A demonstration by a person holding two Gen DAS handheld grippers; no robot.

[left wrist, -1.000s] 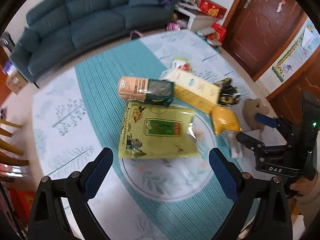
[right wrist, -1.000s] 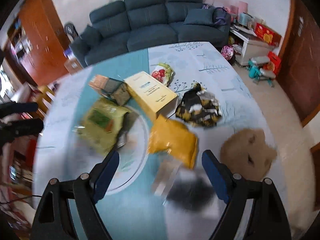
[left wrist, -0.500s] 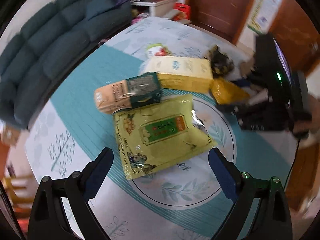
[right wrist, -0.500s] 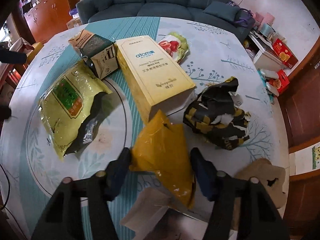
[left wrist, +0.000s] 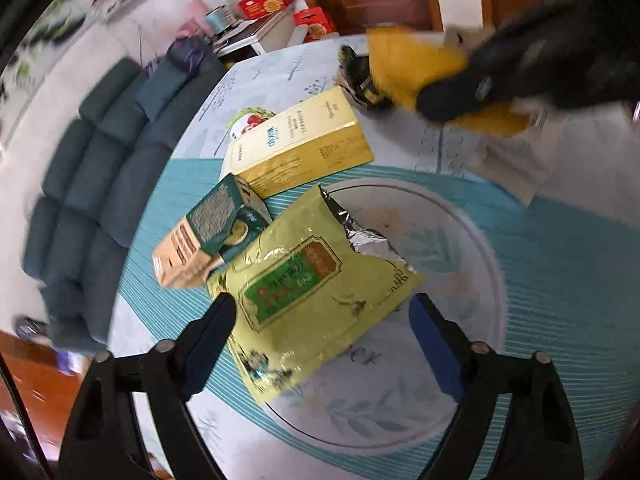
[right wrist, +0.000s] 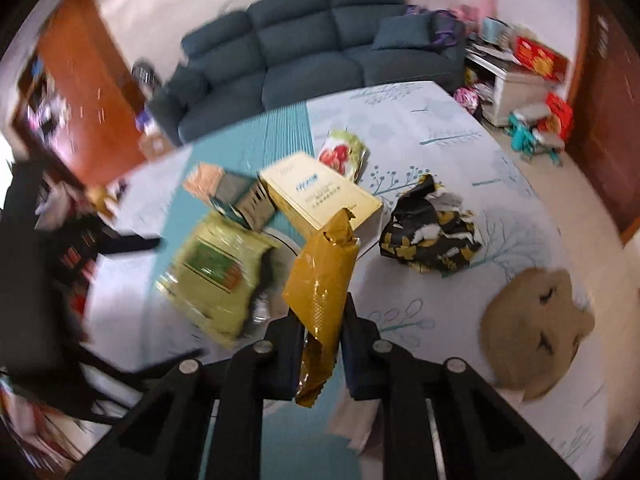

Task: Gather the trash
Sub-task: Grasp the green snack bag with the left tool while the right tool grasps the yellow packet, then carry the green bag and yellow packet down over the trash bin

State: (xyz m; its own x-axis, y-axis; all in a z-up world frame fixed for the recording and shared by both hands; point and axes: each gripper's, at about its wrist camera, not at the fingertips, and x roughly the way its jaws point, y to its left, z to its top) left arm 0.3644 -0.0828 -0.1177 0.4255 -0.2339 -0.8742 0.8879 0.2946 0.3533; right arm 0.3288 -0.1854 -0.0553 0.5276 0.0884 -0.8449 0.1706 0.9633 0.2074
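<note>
Trash first: my right gripper (right wrist: 322, 344) has its jaws clamped on a yellow wrapper (right wrist: 322, 280), which stands up between them above the table (right wrist: 460, 152). My left gripper (left wrist: 322, 320) hangs over a green foil bag (left wrist: 316, 292) lying flat on the table; its jaws are wide and closing, the bag between them but not pressed. Beside the bag lie a yellow box (left wrist: 304, 144), a small teal carton (left wrist: 208, 236) and a black crumpled wrapper (right wrist: 432, 232).
</note>
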